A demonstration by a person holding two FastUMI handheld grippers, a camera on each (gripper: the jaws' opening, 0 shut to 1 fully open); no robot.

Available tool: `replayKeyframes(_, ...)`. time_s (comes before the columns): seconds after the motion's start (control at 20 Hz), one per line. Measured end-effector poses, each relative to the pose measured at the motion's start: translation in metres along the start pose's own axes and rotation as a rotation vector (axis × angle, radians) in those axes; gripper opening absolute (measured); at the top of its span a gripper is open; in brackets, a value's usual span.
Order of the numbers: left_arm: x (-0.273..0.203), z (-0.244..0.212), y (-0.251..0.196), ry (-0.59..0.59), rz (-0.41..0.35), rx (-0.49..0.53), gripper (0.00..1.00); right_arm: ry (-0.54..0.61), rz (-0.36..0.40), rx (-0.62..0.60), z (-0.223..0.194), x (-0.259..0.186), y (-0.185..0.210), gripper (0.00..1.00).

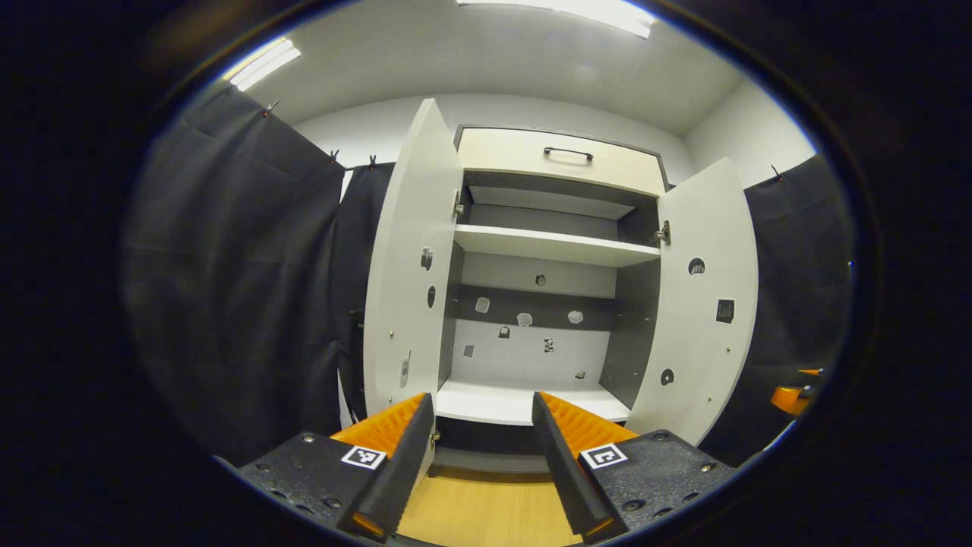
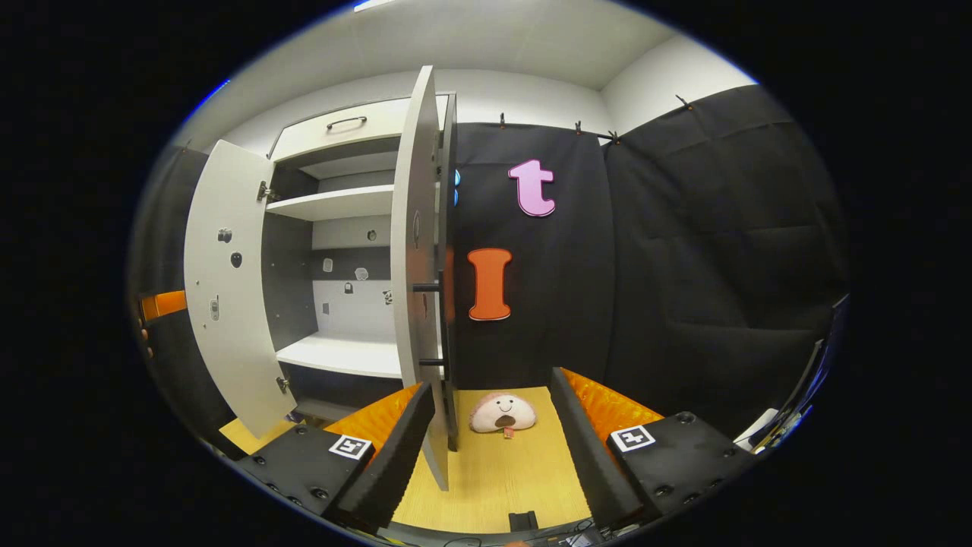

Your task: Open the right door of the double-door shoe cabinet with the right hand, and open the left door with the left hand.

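Black cloth walls (image 1: 243, 304) close the booth on both sides, with white room walls and ceiling lights above, and a pale wooden floor (image 2: 493, 471) underfoot; against the far wall stands the shoe cabinet (image 1: 547, 251), and we see both of its doors swung open. From the left gripper view, the left door (image 1: 410, 258) stands out on the left and the right door (image 1: 702, 304) on the right, with the white shelves (image 1: 550, 245) and dark inner panels bare between them; a drawer front with a dark handle (image 1: 568, 153) sits above the opening. Our left gripper (image 1: 482, 456) hangs in front of the cabinet's lower shelf, its jaws spread wide and nothing between them; at the far right edge of that view we catch an orange bit of the other gripper. From the right gripper view, we see the right door nearly edge-on (image 2: 418, 251), its dark bar handle (image 2: 442, 319) on the outer face; our right gripper (image 2: 490, 448) is near the door's lower corner, jaws wide apart, the door's bottom edge coming down between the fingers without either finger pressing on it. A small plush toy (image 2: 503, 412) lies on the floor beyond the fingers, close to the cloth wall.
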State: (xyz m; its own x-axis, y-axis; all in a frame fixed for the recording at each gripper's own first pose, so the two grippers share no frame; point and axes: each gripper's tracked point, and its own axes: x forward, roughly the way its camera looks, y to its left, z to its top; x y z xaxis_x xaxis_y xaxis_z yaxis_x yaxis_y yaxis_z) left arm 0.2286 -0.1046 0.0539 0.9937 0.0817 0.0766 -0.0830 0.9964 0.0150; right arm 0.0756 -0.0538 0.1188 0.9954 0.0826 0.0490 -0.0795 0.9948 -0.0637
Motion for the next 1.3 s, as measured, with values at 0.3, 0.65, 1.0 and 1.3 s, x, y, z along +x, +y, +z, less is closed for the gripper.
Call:
replayKeyframes(0.3,-0.002,0.008,-0.005,-0.035,0.030,-0.012,0.94,-0.003,0.000,0.006,0.000,-0.015,-0.016,0.94)
replayKeyframes(0.65,-0.004,0.008,-0.007,-0.035,0.045,-0.026,0.96,-0.008,-0.001,-0.004,0.002,-0.023,-0.023,0.99)
replayKeyframes(1.0,-0.003,0.010,-0.011,-0.049,0.020,0.014,0.96,-0.017,-0.003,0.007,0.005,-0.025,-0.030,0.99)
replayKeyframes(1.3,-0.002,0.013,-0.013,-0.059,0.036,0.012,0.96,-0.012,0.040,0.020,0.006,-0.013,-0.016,0.94)
